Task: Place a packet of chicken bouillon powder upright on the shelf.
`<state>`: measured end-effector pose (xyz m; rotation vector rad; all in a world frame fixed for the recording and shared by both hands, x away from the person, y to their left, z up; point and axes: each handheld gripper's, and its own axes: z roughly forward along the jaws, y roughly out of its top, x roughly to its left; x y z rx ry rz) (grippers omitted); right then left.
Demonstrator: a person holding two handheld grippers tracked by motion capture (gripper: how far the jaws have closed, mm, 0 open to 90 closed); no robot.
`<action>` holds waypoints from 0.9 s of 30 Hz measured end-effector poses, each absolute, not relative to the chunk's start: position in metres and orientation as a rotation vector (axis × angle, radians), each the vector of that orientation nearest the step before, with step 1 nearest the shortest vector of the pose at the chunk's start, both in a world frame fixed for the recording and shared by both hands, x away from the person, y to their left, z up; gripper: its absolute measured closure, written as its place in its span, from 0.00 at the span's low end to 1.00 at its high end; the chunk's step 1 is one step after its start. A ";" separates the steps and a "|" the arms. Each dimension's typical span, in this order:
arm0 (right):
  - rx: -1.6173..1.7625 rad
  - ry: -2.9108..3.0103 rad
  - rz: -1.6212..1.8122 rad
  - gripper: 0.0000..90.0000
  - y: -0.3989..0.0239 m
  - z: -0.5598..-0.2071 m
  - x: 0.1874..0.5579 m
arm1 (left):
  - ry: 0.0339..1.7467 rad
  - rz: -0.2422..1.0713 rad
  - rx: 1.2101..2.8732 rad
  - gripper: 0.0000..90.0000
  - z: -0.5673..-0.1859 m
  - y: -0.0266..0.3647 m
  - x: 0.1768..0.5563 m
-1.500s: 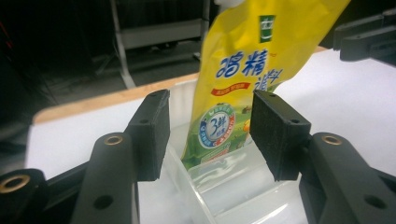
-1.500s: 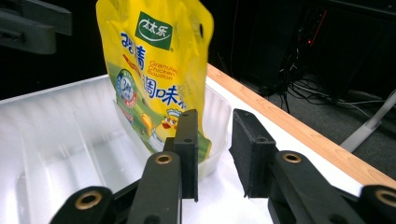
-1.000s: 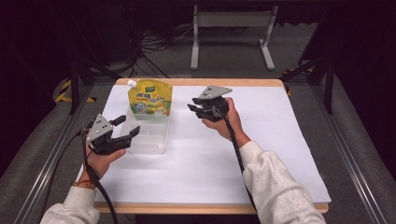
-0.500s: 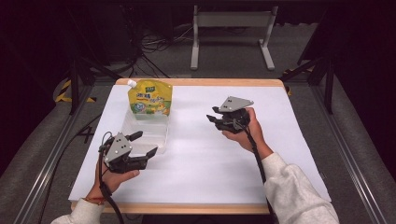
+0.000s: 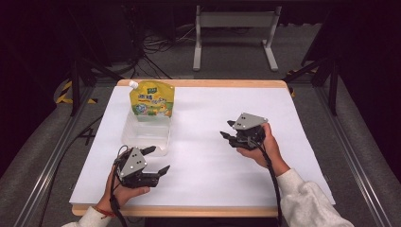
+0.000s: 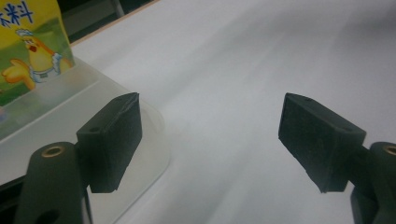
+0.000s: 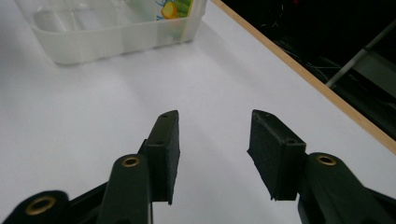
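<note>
Yellow pouch [image 5: 152, 98] stands upright at the far end of the clear tub [image 5: 145, 134], on the counter [image 5: 208, 184] far left. Left gripper [image 5: 158, 160] hangs just beside the tub's near corner, right gripper [image 5: 227, 129] well apart; both have just been opening, fingers apart, nothing between them.

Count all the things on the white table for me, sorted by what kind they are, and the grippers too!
Yellow pouch: 1
Clear plastic tub: 1
Grippers: 2, the left gripper and the right gripper, both open and empty
Total: 4
</note>
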<state>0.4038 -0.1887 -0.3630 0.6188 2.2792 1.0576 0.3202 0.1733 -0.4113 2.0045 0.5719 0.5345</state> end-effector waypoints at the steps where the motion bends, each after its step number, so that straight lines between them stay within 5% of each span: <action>1: 0.623 2.281 1.050 0.59 -0.192 -0.365 0.400 | 0.567 0.537 2.012 0.24 -0.413 0.173 0.319; 27: 0.708 2.241 0.968 0.39 -0.268 -0.408 0.347 | 0.545 0.480 2.096 0.22 -0.440 0.167 0.311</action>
